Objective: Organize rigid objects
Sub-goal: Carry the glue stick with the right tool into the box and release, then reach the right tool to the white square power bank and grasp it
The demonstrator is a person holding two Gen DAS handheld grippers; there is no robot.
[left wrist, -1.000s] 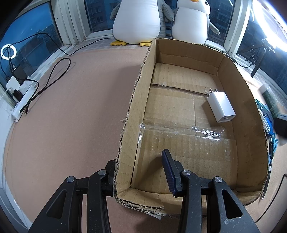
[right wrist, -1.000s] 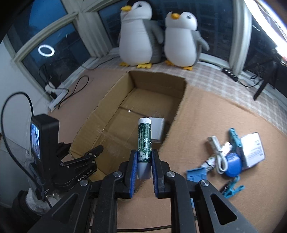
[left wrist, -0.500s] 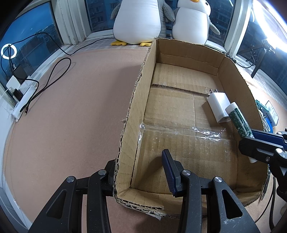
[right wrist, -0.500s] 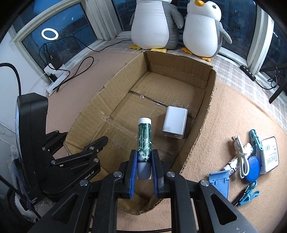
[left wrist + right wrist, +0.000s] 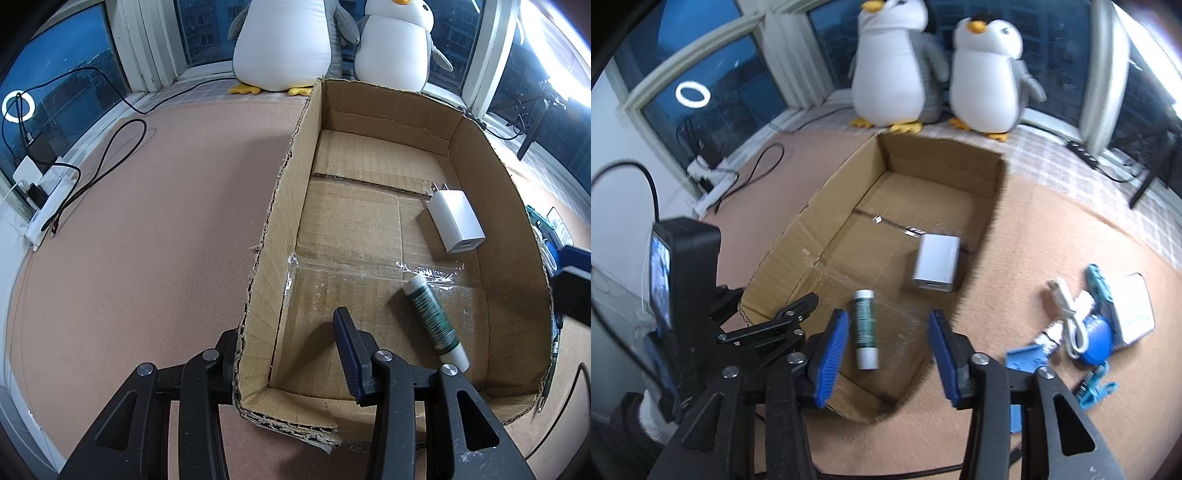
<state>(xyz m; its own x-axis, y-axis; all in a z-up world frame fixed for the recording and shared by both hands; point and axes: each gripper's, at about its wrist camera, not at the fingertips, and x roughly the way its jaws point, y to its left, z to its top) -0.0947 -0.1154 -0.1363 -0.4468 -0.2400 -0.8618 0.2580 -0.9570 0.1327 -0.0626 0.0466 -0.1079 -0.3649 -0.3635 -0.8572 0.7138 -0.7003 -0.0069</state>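
Observation:
A green tube with white ends [image 5: 434,321] lies loose on the floor of the open cardboard box [image 5: 280,206], near its front right corner. A white charger [image 5: 456,225] lies further back by the right wall. My left gripper [image 5: 288,354] straddles the box's near left corner, one finger outside the wall and the blue pad inside, shut on the cardboard. My right gripper [image 5: 886,347] hovers above the box's near end; its jaws are opening and wide apart, with the tube [image 5: 865,334] lying free on the box floor below them. The charger [image 5: 936,262] sits beyond.
Two plush penguins [image 5: 897,66] stand behind the box by the windows. A power strip with cables [image 5: 40,214] lies at the far left on the brown mat. Right of the box lie blue clips [image 5: 1097,384], a white cable [image 5: 1067,314], a blue round item [image 5: 1097,336] and a white pack [image 5: 1134,302].
The right gripper's jaws have spread and let go of the green tube, which now lies on the box floor. The right gripper drew back from over the box. The left gripper stayed put.

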